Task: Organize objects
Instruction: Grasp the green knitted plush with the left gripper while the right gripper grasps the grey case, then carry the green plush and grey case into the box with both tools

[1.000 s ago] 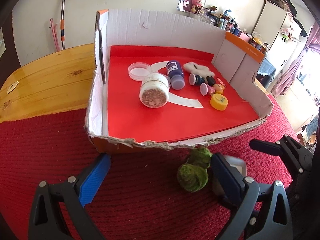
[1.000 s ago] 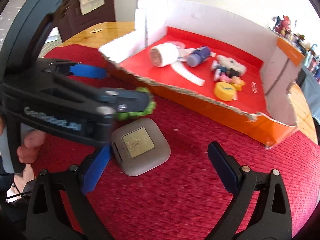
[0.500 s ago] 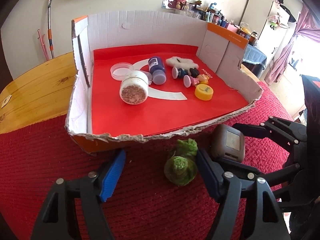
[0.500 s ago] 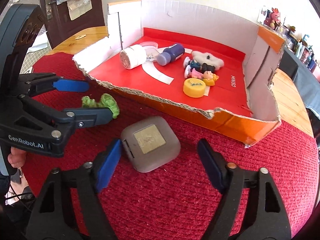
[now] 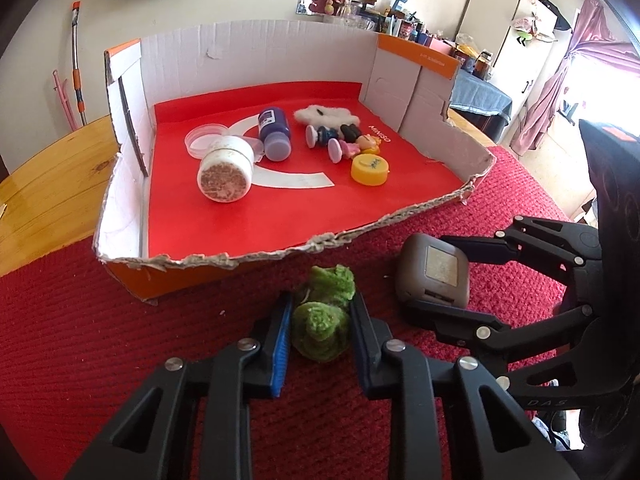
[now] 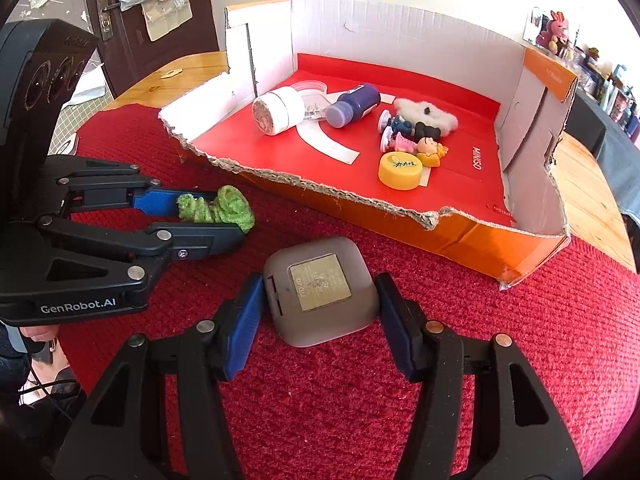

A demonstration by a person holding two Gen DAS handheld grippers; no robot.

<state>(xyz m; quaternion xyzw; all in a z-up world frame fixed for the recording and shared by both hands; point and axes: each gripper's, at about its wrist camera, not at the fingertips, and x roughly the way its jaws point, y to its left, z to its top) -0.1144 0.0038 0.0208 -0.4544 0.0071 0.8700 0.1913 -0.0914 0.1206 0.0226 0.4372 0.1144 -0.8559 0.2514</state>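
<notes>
On the dark red woven mat (image 6: 480, 380), just outside the torn front edge of the shallow cardboard box (image 5: 256, 52) with orange outer walls and a red floor, 2 things lie side by side. The left gripper (image 5: 320, 332) has its blue-padded jaws pressed tight on the fuzzy green crocheted piece (image 5: 322, 330), which rests on the mat close to the box's front wall. Its black body reads "GenRobot.AI" in the right wrist view.

The right gripper (image 6: 320, 312) straddles the rounded grey square case (image 6: 320, 290) with a pale gold label on its lid; the label's writing is too small to read. Its jaws are closing, the left pad touching the case's side, the right pad at or just off the other side.

Inside the box, the red liner carries "MINISO" in white. On it lie a white jar (image 5: 226, 170) on its side, a clear round lid (image 5: 204, 140), a dark blue bottle (image 5: 274, 134), a white fluffy tuft (image 5: 324, 114), 2 small cartoon figurines (image 5: 344, 142) and a yellow round cap (image 5: 370, 170) with dark script I can't make out.
</notes>
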